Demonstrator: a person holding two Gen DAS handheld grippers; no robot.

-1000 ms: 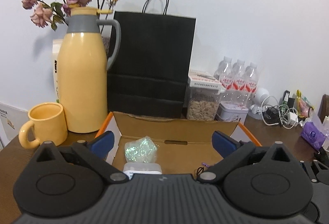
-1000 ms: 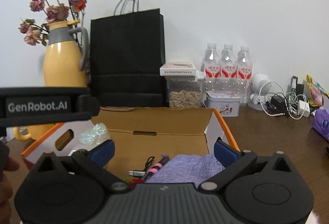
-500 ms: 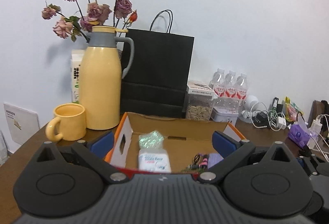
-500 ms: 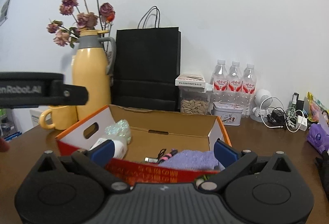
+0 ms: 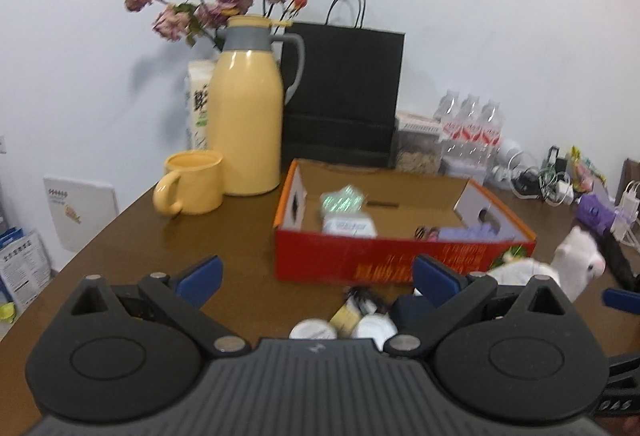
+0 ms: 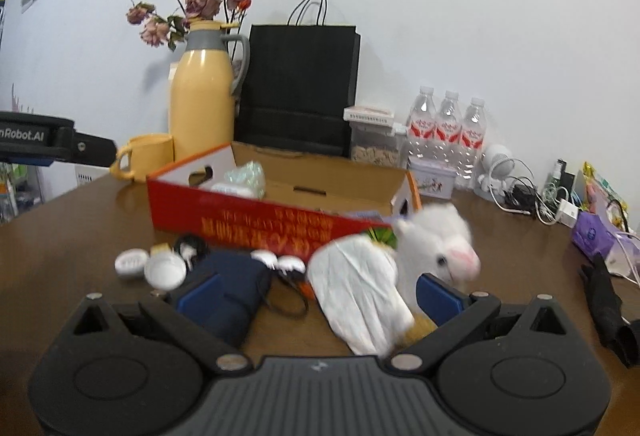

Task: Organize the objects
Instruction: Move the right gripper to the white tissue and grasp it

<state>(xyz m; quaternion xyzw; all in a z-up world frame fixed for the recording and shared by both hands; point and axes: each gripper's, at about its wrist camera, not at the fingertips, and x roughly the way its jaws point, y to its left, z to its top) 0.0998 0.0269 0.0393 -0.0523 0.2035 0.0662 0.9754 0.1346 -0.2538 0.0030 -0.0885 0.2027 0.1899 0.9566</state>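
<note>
Jaws of the left gripper point(image 5: 316, 274) and right gripper point(image 6: 320, 290) are held wide apart, empty, with the red box point(image 6: 276, 224) seen at twelve o'clock, plush toy point(image 6: 438, 246) at one.

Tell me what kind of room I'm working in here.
Probably an office or break-room table, not a kitchen: a brown table against a bare wall, with a yellow thermos, bottled water and tangled chargers.

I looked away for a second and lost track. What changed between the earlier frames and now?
Both grippers, left gripper and right gripper, pulled back from over the red box and stayed open and empty. The white plush toy and navy pouch in front of it came into view. The box contents look unmoved.
</note>
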